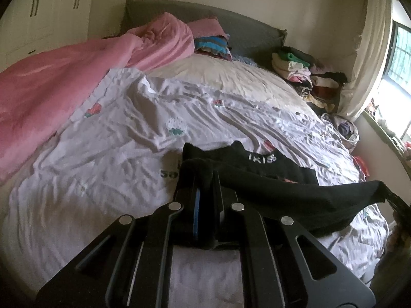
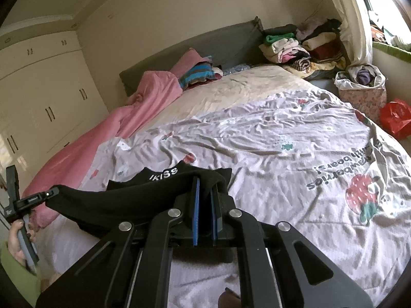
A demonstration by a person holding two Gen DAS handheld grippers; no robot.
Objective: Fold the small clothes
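Two grippers hold one black garment [image 1: 269,182] up over the bed. The left gripper [image 1: 205,179] is pinched tight on one end of it. The right gripper [image 2: 204,187] is pinched tight on the other end, so the cloth hangs stretched between them, with white letters on its band. Under it the wrinkled white strawberry sheet [image 2: 282,154] lies wide and bare. A pink blanket [image 1: 64,84] fills the left side. Stacked clothes [image 2: 300,46] sit in the far corner by the grey headboard [image 1: 244,30].
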